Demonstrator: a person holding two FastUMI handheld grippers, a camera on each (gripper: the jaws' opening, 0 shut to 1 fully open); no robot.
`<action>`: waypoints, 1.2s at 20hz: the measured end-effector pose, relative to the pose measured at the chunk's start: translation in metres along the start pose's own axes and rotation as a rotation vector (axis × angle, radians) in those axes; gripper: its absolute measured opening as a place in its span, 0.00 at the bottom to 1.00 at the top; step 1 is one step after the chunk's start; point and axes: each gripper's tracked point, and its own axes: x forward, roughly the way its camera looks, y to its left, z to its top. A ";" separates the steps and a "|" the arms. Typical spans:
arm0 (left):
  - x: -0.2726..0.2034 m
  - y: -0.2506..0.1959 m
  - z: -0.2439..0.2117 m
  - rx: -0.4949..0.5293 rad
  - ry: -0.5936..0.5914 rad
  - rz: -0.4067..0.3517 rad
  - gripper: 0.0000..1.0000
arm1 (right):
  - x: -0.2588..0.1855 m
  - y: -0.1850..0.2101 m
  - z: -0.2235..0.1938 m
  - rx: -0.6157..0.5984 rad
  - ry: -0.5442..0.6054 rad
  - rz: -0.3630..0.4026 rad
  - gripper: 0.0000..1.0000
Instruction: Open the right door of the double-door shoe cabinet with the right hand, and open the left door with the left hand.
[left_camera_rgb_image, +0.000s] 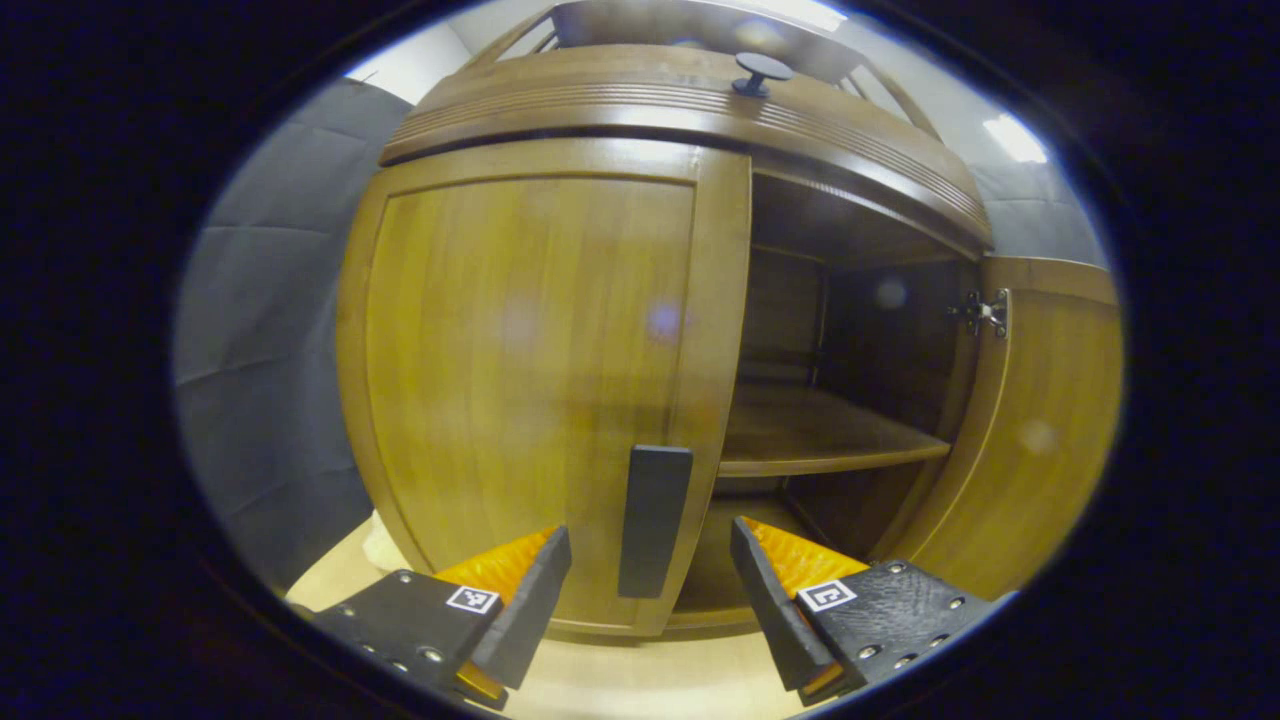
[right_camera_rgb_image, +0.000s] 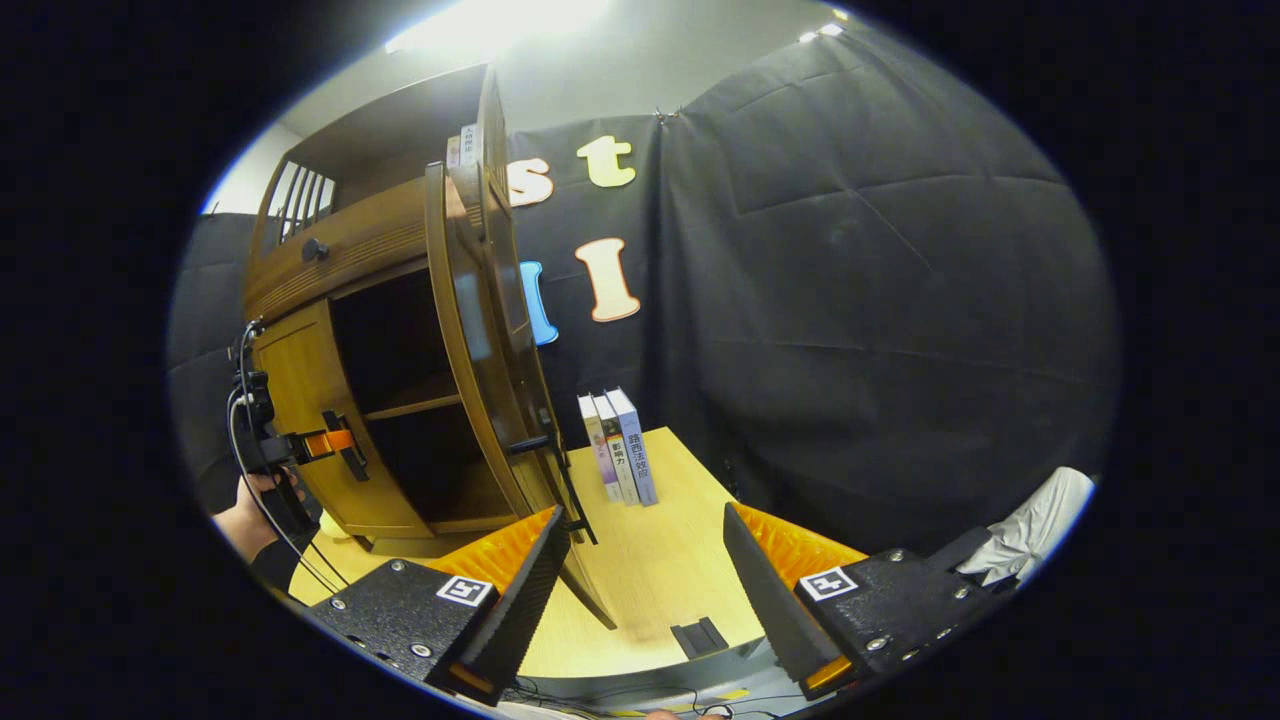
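Fingers (left_camera_rgb_image: 520, 590) of the left gripper (left_camera_rgb_image: 650, 600) stood wide apart, one on each side of the left door's dark handle (left_camera_rgb_image: 654, 520), not yet touching it. That handle hung upright near the inner edge of the left door (left_camera_rgb_image: 530, 380), which sat shut against the shoe cabinet (left_camera_rgb_image: 680, 110). Beside it, the right door (left_camera_rgb_image: 1040, 440) stood swung out on its hinge (left_camera_rgb_image: 982, 312), baring a wooden shelf (left_camera_rgb_image: 810, 430) in the dark inside.

Over in the right gripper view, the right gripper (right_camera_rgb_image: 640, 580) hung with its fingers (right_camera_rgb_image: 520, 580) spread and nothing between them, drawn back from the cabinet over the tabletop (right_camera_rgb_image: 660, 560). Right door's edge (right_camera_rgb_image: 480, 360) faced that camera, its own handle (right_camera_rgb_image: 530, 444) jutting out beside the cabinet. Three books (right_camera_rgb_image: 620, 448) stood upright just beyond the open door. Farther off, the left gripper (right_camera_rgb_image: 345, 445) sat at the closed door, a hand (right_camera_rgb_image: 262, 500) behind it.

My read: half done, left door to go. A stiff, solid wooden panel like that should swing on its hinges without flexing, and the slim bar handle was the place to pinch, squarely across its middle. It looked smooth, so a firm squeeze before pulling seemed wise, then an arc outward.
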 end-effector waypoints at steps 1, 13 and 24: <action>0.006 -0.002 0.002 0.013 -0.017 -0.010 0.97 | -0.002 -0.001 -0.001 0.002 0.001 -0.010 0.96; 0.030 0.003 0.010 0.055 -0.068 0.011 0.21 | -0.009 0.027 -0.004 -0.046 0.002 0.006 0.95; 0.022 0.000 0.012 0.033 -0.074 -0.019 0.29 | -0.006 0.085 -0.020 -0.057 0.002 0.092 0.96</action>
